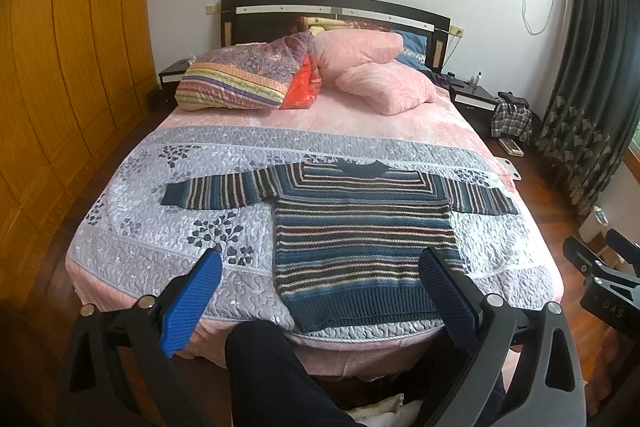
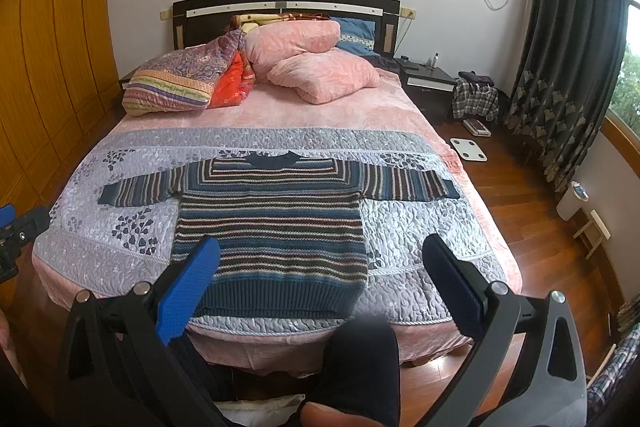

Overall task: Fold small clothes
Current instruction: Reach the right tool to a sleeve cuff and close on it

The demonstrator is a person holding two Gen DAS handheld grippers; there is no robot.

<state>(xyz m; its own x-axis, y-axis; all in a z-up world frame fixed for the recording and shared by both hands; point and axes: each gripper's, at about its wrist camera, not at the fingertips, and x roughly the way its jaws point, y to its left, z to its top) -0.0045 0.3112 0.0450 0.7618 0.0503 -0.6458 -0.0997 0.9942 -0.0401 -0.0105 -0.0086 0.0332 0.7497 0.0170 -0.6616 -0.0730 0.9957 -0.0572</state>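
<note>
Nearest to me, my left gripper (image 1: 320, 259) and my right gripper (image 2: 322, 245) both hang spread wide with nothing between their fingers, held back from the foot of the bed (image 2: 280, 107), above my dark trouser legs (image 1: 264, 375). The sweater (image 1: 360, 239) lies flat on the quilt (image 1: 160, 227) at the near end of the bed, hem toward me, collar away, its 2 sleeves stretched straight out to either side.

I judge nothing is folded yet. To start well, I would take 1 sleeve by its cuff, lift only enough to clear the knit, and lay it straight across the chest so the stripes stay square and nothing bunches.

Past the sweater, the pillows (image 2: 316, 67) sit piled at the head of the bed. I cannot make out how thick the knit is, and my right gripper shows only as an edge in the left view.
</note>
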